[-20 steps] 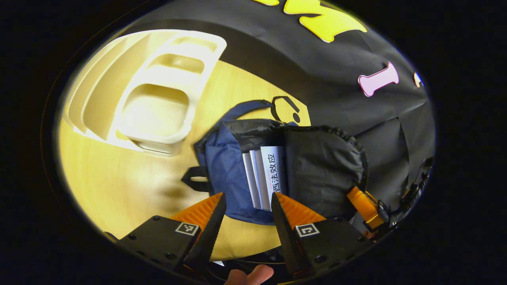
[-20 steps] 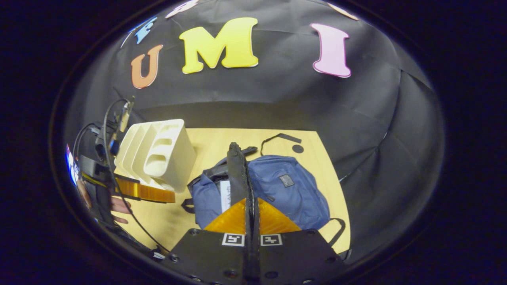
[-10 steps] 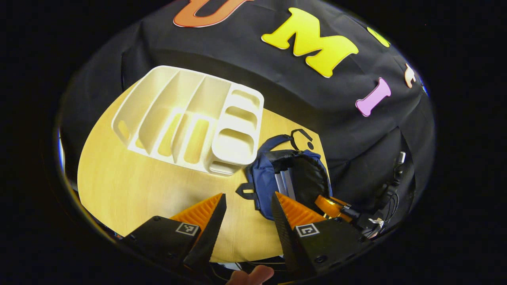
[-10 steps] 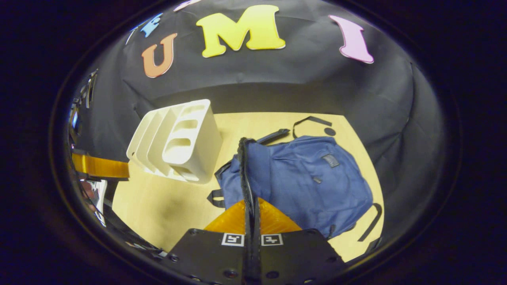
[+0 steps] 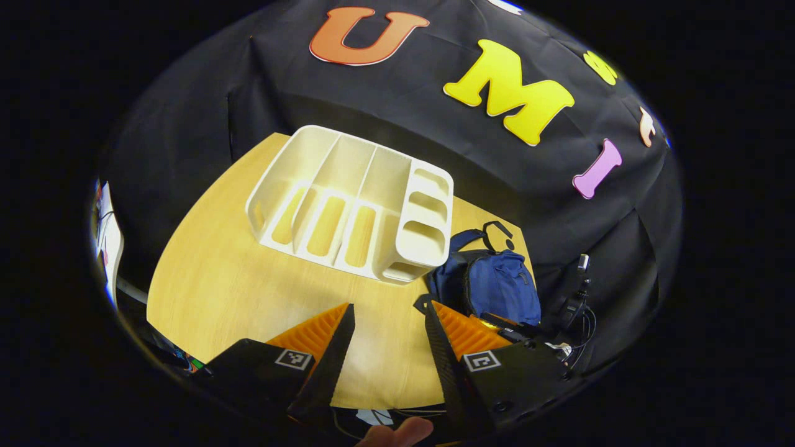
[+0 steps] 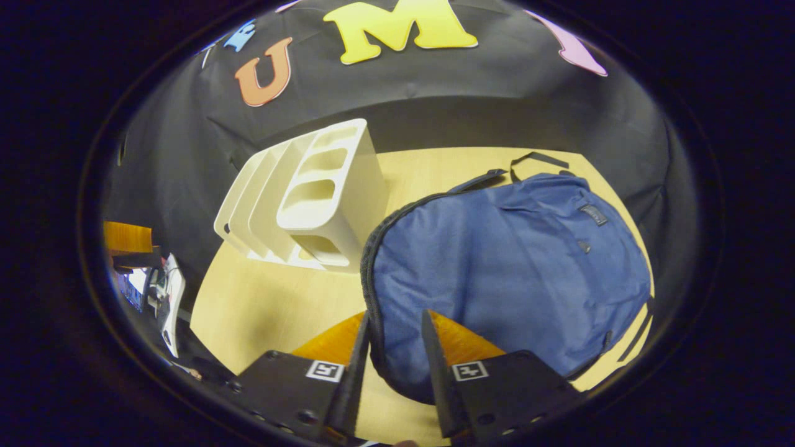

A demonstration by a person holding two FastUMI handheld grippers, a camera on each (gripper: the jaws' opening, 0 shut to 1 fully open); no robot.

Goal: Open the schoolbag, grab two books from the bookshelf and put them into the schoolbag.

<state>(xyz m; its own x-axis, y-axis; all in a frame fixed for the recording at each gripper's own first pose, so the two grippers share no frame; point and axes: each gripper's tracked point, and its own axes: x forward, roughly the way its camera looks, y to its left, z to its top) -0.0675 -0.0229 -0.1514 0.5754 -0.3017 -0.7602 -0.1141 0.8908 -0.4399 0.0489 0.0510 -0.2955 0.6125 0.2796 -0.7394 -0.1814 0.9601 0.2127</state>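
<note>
The blue schoolbag (image 6: 509, 273) lies flat on the wooden table (image 6: 261, 310), its front panel up and its zipper edge curving along the side nearest the bookshelf; in the right gripper view it sits close under the camera. No book can be made out from here. The right gripper (image 6: 392, 347) hovers at the bag's near zipper edge, fingers parted with a narrow gap, the bag's rim showing between them but not pressed by either finger. The white bookshelf (image 5: 357, 205) stands just beside the schoolbag (image 5: 497, 285) on the table (image 5: 217, 292), its slots bare in the left gripper view. The left gripper (image 5: 388, 338) is held back over the table's near part, well apart from bag and shelf, fingers spread and holding nothing. A fingertip of the person's hand (image 5: 397, 433) shows below it.
</note>
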